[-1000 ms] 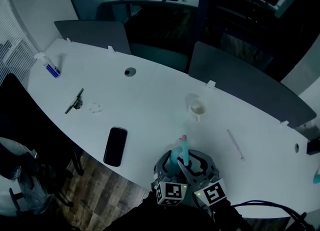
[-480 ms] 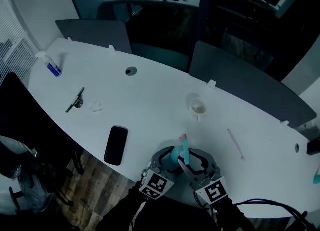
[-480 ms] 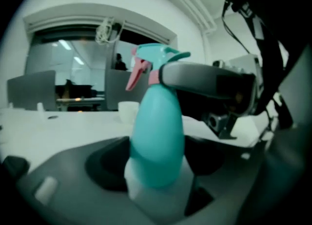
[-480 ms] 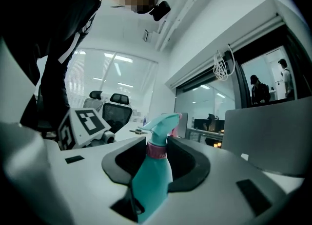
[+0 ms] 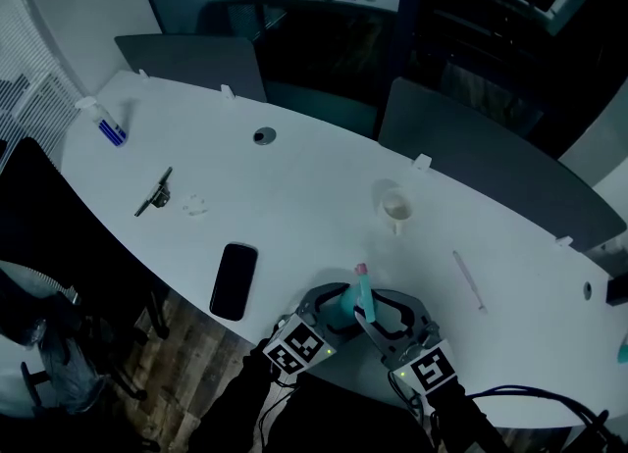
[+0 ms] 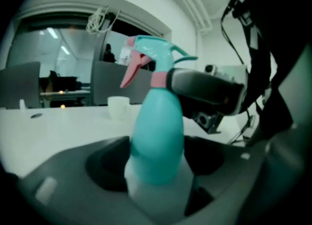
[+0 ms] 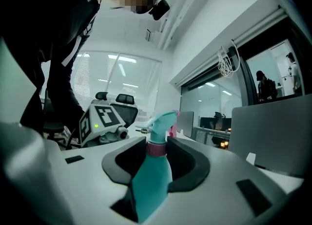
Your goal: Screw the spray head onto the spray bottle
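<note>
A teal spray bottle [image 5: 343, 310] stands upright near the table's front edge, and its teal spray head [image 5: 361, 286] with a pink nozzle sits on top. My left gripper [image 5: 337, 308] is shut on the bottle's body [image 6: 158, 141], which fills the gap between its pads; its jaws have just been opening slightly. My right gripper [image 5: 370, 310] is shut on the pink collar [image 7: 157, 148] under the spray head [image 7: 162, 121]. One of the right gripper's fingers [image 6: 200, 86] reaches the collar from the right in the left gripper view. The bottle's base is hidden.
On the white table [image 5: 294, 196] lie a black phone [image 5: 234, 280], a white cup [image 5: 396, 210], a thin stick [image 5: 467, 281], a dark clip [image 5: 153, 193] and a small blue-labelled bottle [image 5: 103, 123]. Grey dividers [image 5: 191, 59] line the far edge. A dark chair [image 5: 39, 226] stands left.
The left gripper has swung round the bottle, and its marker cube has moved left and tilted. The bottle and the right gripper have stayed where they were.
</note>
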`<state>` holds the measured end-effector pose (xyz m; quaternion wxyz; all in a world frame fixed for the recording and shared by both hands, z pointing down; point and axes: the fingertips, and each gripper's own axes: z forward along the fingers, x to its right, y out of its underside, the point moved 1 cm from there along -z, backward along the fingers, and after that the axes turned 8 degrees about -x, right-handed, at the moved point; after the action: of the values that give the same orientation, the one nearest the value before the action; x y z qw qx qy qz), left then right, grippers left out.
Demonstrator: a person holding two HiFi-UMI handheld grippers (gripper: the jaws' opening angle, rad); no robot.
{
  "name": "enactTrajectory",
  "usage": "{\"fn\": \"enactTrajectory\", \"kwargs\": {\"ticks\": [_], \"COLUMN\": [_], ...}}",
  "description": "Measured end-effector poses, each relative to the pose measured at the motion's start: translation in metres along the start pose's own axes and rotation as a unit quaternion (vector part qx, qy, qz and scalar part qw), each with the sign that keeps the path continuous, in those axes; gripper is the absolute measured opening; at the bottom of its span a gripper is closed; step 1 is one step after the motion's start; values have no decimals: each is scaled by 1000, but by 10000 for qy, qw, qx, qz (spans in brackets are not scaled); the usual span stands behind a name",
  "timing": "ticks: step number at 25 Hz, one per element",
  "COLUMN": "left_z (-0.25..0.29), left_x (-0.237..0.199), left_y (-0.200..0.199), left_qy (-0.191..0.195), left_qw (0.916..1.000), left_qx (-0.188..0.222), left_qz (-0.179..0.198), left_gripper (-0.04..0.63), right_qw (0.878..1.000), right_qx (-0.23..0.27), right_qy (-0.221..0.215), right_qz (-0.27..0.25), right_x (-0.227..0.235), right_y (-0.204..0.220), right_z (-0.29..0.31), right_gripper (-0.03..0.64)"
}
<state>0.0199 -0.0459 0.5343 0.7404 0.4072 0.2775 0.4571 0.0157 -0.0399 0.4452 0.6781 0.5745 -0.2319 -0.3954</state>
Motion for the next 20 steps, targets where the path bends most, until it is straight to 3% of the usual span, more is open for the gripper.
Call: {"fn": "enactTrajectory", "kwargs": {"ticks": [2,3,5,6,8,9,10,12,15,17,18,20], "left_z": [-1,-2,-3,-3,-3,-2,0,0,-3,2,3,4], "left_x": [0,-1,-2,-2,-2,-1,-1,-1,-6,-5,-4,-4], "left_y": [-2,-2,-3,-3,-2,-1,1,5,3,-3,-4,-7], "left_qy": [147,-34,-761,-1244,-2199,-2514,-2629,-2306,-1166,-467,-322,-504], "left_qw": [9998,9999,9963,9897,9685,9596,9568,9690,9923,9985,9992,9983], "left_qx": [-29,26,291,413,448,386,303,161,159,173,157,214], "left_qz": [136,102,-282,-572,-1082,-1207,-1203,-868,-375,-233,-171,-206], "left_gripper": [345,342,342,342,341,341,342,347,397,395,359,353], "right_qw": [10000,10000,9997,9994,9987,9983,9980,9980,9994,9996,9996,9997], "right_qx": [23,42,117,158,177,159,142,133,192,223,201,156], "right_qy": [3,50,215,303,456,515,553,515,261,152,137,176], "right_qz": [-47,-45,29,73,143,202,274,327,108,93,142,90], "right_x": [0,1,3,3,2,2,2,2,0,2,4,5], "right_y": [-1,-2,-3,-4,-3,-2,-1,-1,-4,-4,-3,-2], "right_z": [1,1,1,0,0,0,0,2,6,4,2,1], "right_gripper": [140,140,140,140,140,140,140,140,140,140,140,140]}}
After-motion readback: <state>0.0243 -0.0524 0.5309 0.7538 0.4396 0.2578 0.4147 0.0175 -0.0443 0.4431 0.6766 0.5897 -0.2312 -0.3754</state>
